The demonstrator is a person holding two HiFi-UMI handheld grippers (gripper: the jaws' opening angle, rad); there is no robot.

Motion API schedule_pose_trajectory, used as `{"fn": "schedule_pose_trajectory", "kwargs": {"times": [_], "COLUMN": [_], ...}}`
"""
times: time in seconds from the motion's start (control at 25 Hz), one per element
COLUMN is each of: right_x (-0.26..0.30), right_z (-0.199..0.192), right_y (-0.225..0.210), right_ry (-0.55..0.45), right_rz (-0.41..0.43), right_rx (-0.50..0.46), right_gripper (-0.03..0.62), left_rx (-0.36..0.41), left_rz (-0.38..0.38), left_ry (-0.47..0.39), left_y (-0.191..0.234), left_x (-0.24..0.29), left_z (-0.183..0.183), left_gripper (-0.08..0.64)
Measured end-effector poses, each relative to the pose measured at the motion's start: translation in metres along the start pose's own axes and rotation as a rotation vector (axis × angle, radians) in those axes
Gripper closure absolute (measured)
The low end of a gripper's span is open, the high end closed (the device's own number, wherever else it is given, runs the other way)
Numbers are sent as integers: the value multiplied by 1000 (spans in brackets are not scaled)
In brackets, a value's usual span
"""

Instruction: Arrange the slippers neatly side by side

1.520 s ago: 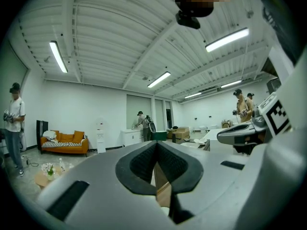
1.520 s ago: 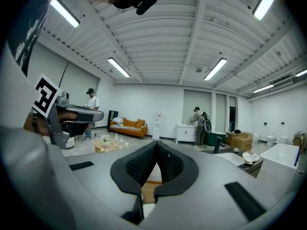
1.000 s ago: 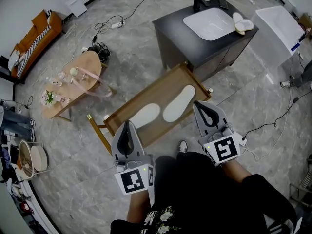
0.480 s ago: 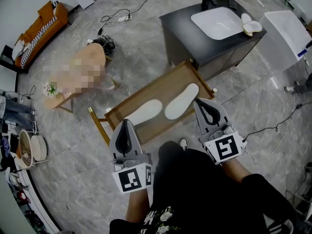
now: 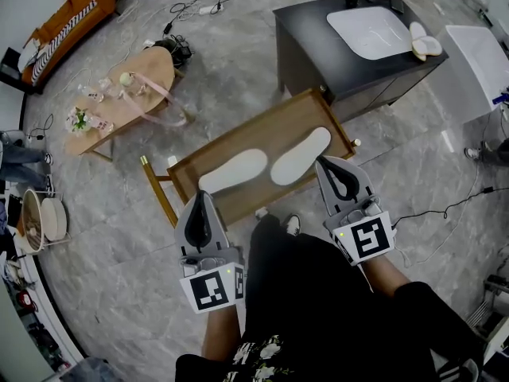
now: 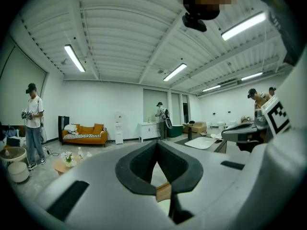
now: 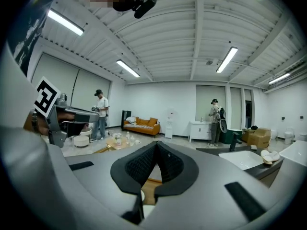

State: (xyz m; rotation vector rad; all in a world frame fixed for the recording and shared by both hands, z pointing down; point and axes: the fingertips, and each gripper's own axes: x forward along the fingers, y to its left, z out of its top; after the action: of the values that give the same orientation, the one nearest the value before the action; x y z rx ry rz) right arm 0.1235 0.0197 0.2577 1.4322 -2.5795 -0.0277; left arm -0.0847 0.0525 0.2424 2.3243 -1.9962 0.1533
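Slippers are lying on the wooden surface near a dark sink cabinet. Left gripper and right gripper are hovering beside it, fingers closed, empty.

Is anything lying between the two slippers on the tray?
No. The head view shows only a narrow bare strip of the wooden tray between the left slipper and the right slipper.
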Motion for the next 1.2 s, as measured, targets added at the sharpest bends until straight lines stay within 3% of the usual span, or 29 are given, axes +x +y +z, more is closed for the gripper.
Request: {"fn": "schedule_pose_trajectory", "kwargs": {"times": [0.52,0.8,1.2], "right_x": [54,64,91], "right_z": [14,24,33], "right_y": [20,11,17], "right_ry": [4,-1,-28], "right_rz": [72,38,48], "right_rx": [0,-11,-23], "right_gripper": [594,594,594], "left_rx": [14,11,19], "left_rz": [13,-22,-26], "left_ry": [15,-19,-32], "left_y": [33,37,51], "left_x": [22,50,61], "left_z": [8,25,21], "left_gripper": [560,560,560]}}
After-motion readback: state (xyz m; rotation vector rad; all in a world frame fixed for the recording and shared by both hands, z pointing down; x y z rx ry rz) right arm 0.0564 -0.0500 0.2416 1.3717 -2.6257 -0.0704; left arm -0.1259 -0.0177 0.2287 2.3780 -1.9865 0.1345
